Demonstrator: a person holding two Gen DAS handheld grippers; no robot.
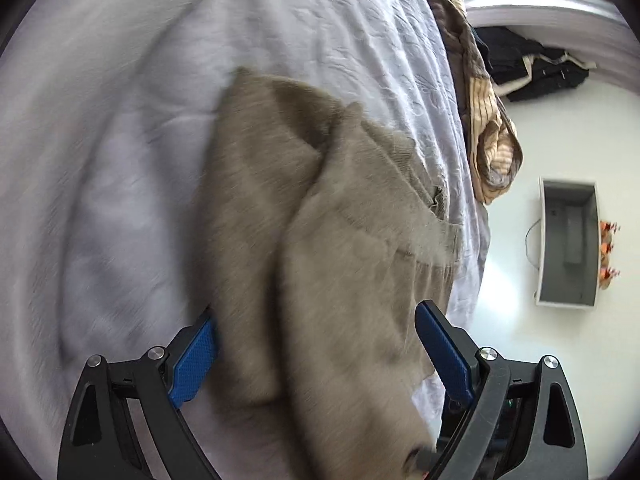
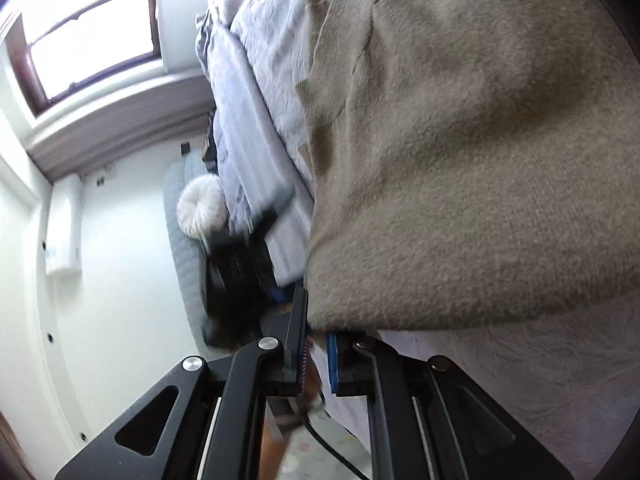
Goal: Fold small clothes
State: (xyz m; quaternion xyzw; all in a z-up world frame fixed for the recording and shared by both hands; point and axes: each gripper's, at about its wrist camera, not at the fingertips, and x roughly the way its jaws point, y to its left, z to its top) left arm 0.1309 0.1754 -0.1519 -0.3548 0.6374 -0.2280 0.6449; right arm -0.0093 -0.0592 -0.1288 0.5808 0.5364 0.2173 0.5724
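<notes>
- My right claw was clamped on the knit garment's edge; a thin pinch could have slipped.
- My left claw gaped apart around it, near the bedspread's edge, risking bunching.

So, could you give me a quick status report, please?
Left tool open, astride sweater. Right tool shut on sweater hem. Nothing in the way.

A bedroom in a home. Shown by a bed under a rumpled pale lilac cover, clothes heaped at its far edge, a window in a white wall, and a round white cushion.
</notes>
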